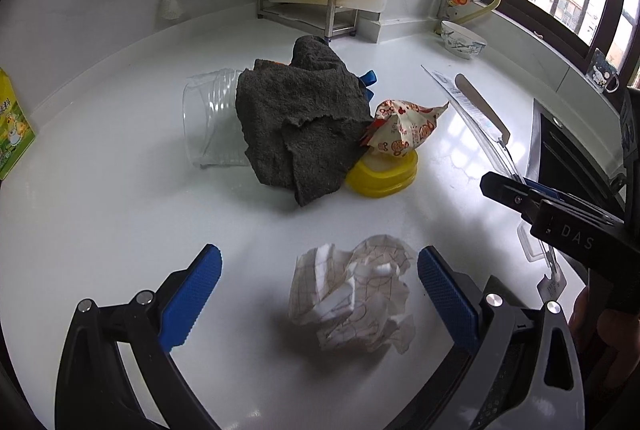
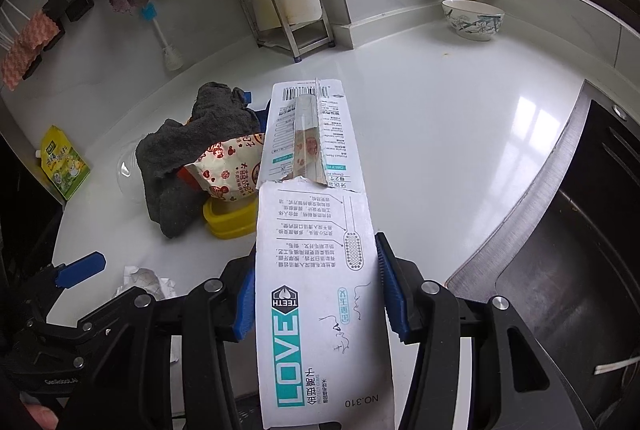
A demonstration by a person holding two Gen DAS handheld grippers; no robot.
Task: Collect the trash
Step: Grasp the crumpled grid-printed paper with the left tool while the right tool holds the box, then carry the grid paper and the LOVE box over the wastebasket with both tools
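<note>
a white kitchen counter [image 1: 120, 214] under a barred window is seen, with a dark sink [image 2: 580, 270] at its right edge. a crumpled paper wad [image 1: 352, 294] lies on the counter directly between the blue pads of the left gripper [image 1: 320, 294], whose jaws are spread wide and are not yet pressing on it; the wad is straddled from above, with a clear gap left on the left side and the right pad just beside it. it has no marked long axis, so a plain closing of the jaws is judged to be all the coming move calls for. the left hand is plainly the nearer one. a torn toothbrush package [image 2: 316, 250] is held lengthwise in the right gripper [image 2: 316, 290], its long axis running forward along the fingers, the jaws half closed on its edges. farther back, a printed snack wrapper [image 1: 404, 126] rests on a yellow lid [image 1: 384, 178], a dark grey cloth [image 1: 300, 122] is draped over a clear plastic cup [image 1: 208, 122], and a patterned bowl [image 1: 462, 40] stands near the wall.
</note>
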